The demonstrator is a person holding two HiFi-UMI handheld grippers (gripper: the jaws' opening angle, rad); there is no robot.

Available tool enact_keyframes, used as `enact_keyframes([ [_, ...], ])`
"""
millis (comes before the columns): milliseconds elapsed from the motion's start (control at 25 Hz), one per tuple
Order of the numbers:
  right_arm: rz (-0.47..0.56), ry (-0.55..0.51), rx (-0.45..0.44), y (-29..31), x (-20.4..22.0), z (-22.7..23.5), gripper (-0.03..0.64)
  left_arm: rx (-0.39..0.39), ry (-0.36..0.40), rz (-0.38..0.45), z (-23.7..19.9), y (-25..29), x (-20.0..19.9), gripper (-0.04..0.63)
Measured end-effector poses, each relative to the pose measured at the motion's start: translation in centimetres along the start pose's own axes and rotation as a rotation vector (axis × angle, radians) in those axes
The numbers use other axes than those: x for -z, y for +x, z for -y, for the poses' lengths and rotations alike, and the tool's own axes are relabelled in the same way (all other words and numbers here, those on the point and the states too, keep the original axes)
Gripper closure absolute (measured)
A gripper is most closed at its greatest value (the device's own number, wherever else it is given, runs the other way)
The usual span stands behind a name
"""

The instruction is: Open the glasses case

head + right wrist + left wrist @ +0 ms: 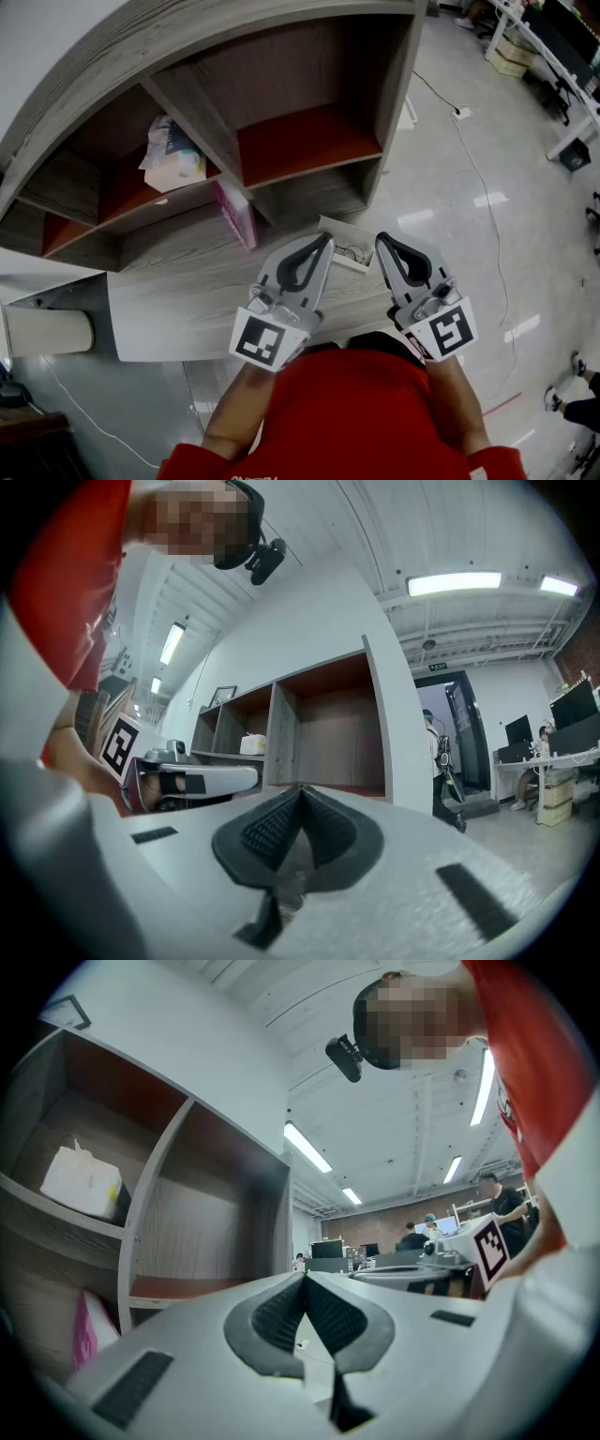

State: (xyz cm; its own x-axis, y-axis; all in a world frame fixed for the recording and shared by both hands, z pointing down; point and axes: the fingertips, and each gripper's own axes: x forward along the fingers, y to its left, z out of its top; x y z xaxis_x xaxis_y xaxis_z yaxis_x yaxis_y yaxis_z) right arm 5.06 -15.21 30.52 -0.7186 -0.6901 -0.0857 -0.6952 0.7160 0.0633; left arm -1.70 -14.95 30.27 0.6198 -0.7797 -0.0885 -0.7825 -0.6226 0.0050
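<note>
No glasses case shows in any view. In the head view both grippers are held level, side by side, close to the person's red shirt and above the near edge of the wooden table (178,291). My left gripper (326,236) is shut, its dark pads meeting at the tips with nothing between them, as the left gripper view (305,1279) also shows. My right gripper (382,238) is shut and empty too, its pads (272,829) pressed together. Each gripper shows in the other's view, as the right gripper (469,1260) and the left gripper (178,778).
A wooden shelf unit (300,141) with red-brown boards stands on the table ahead. A white packet (173,155) lies in one compartment and a pink packet (236,214) leans below it. A white power strip (342,246) sits just past the fingertips. A cream roll (47,330) lies far left.
</note>
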Motion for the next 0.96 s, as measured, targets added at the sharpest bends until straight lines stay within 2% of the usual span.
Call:
enact_keyframes([
  [960,-0.003,0.004,0.006,-0.52,0.32,0.36,0.612,-0.006,0.0,0.0,0.1,0.06,0.06,0.586],
])
